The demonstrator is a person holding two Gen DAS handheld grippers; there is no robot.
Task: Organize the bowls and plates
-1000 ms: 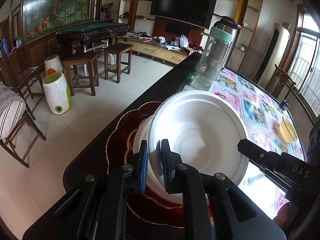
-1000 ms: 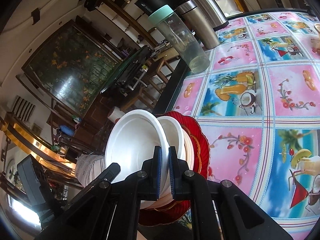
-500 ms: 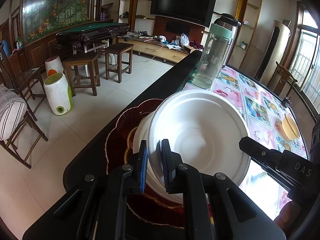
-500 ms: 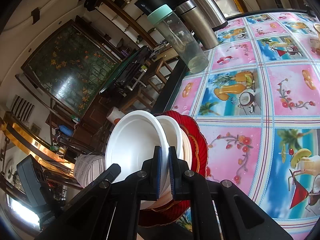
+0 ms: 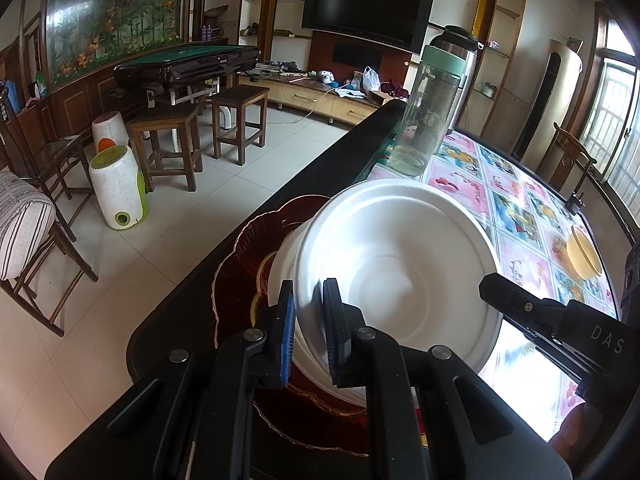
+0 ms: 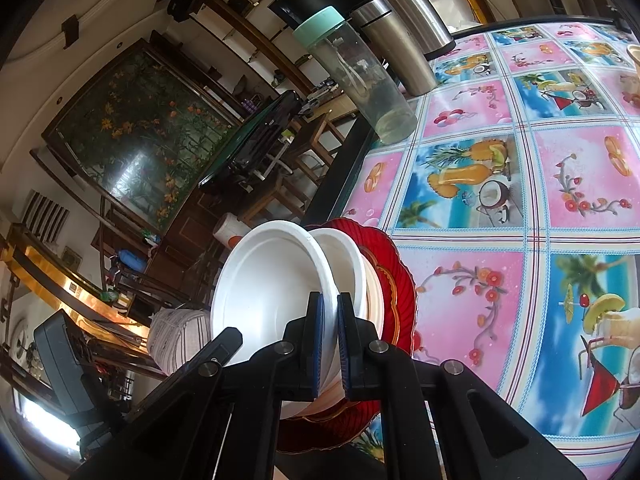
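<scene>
A white foam bowl [image 5: 400, 280] is held tilted over a stack at the table's corner. My left gripper [image 5: 310, 320] is shut on its near rim. A finger [image 5: 520, 304] of my right gripper comes in from the right at the opposite rim. In the right wrist view my right gripper [image 6: 330, 320] is shut on the same white bowl [image 6: 264, 288]. Under it a second white bowl [image 6: 346, 256] sits on a cream dish, which rests on a dark red scalloped plate [image 6: 400, 276]. The second bowl [image 5: 284, 264] and red plate [image 5: 248, 264] also show in the left wrist view.
A clear bottle with a green lid [image 5: 424, 120] and a steel thermos [image 6: 400, 28] stand farther along the table. A yellow bowl [image 5: 582, 258] lies at the far right. The stack sits by the table's black edge [image 5: 320, 168], with tiled floor and stools beyond.
Both grippers keep their hold on the white bowl. Only a slight shift of the views shows, and the stack has not moved.
</scene>
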